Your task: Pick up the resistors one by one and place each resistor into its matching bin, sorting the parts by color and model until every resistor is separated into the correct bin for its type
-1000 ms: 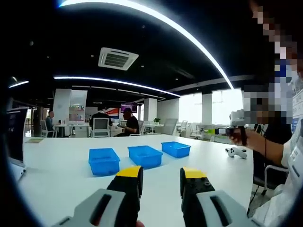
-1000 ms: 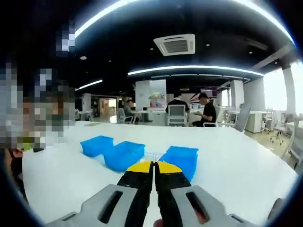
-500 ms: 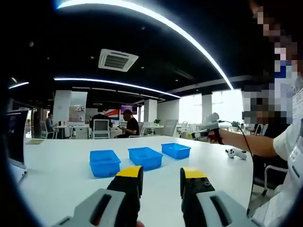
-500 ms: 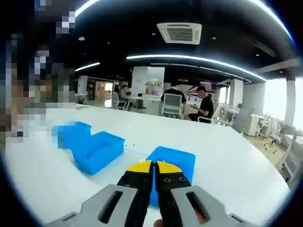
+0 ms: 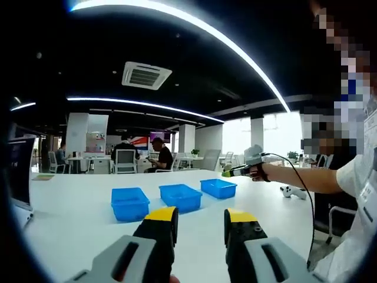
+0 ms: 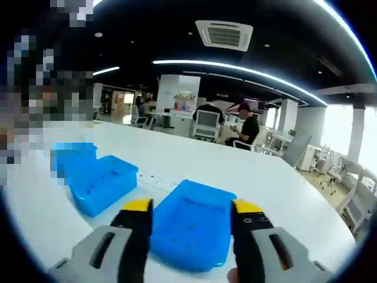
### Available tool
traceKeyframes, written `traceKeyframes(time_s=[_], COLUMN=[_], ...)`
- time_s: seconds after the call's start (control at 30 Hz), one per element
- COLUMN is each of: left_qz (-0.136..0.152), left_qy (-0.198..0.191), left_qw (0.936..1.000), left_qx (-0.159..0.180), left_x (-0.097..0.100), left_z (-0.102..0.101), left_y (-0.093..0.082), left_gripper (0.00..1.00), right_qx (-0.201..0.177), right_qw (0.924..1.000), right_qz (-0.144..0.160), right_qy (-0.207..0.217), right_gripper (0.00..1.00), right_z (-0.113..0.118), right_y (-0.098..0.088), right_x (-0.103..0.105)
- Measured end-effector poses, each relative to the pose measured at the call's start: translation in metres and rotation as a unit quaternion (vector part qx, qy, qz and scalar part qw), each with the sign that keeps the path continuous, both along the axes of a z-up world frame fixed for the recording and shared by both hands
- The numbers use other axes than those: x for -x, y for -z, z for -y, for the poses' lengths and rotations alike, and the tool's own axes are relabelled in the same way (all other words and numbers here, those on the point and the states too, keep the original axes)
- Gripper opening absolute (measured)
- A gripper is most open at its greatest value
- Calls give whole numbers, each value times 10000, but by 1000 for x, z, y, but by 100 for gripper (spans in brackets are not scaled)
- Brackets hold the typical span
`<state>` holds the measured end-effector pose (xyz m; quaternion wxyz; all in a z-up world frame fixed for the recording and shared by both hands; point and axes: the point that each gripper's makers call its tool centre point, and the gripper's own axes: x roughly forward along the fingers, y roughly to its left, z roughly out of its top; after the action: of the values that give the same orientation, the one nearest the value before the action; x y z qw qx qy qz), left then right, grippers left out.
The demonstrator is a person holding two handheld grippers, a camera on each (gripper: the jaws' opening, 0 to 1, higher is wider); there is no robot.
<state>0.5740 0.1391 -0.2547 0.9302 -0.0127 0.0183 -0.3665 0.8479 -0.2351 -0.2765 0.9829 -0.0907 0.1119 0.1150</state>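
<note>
In the left gripper view, the left tongs (image 5: 200,219) rise from the bottom centre with the jaws apart and nothing between them, held low over the white bench (image 5: 70,206). Three blue bins (image 5: 176,196) stand in a row at centre frame, well beyond the jaw tips. At the right of the frame, the right tongs (image 5: 231,173) reach in over the rightmost bin (image 5: 218,186); their jaw state cannot be judged from this view. In the right gripper view, the right tongs (image 6: 192,207) stand with the jaws spread wide and empty, directly above the near bin (image 6: 189,227) at lower centre, where a few small specks lie that may be resistors (image 6: 189,227). A second bin (image 6: 101,180) lies at left centre with similar dark specks, and faint small parts (image 6: 154,178) lie on the bench between the two bins. Risk: the parts are very small, so colour and model are difficult to verify, and a misread would place a resistor in the wrong bin. Fine leads could also slip from the jaws during transfer and scatter over the bench.
</note>
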Motion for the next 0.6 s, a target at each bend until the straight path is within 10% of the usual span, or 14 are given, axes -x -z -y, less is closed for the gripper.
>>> traceKeyframes(time_s=[0.07, 0.6], left_qz=[-1, 7], left_qy=[5, 137], left_qw=[10000, 9999], left_qx=[-7, -46], left_x=[0, 4], left_z=[1, 18], left_y=[0, 0], left_gripper=[33, 33], right_qx=[207, -183], right_qw=[9997, 9955], right_qz=[72, 638], right_qy=[48, -681], right_gripper=[47, 47], right_z=[2, -32], right_y=[-3, -14], right_x=[7, 143])
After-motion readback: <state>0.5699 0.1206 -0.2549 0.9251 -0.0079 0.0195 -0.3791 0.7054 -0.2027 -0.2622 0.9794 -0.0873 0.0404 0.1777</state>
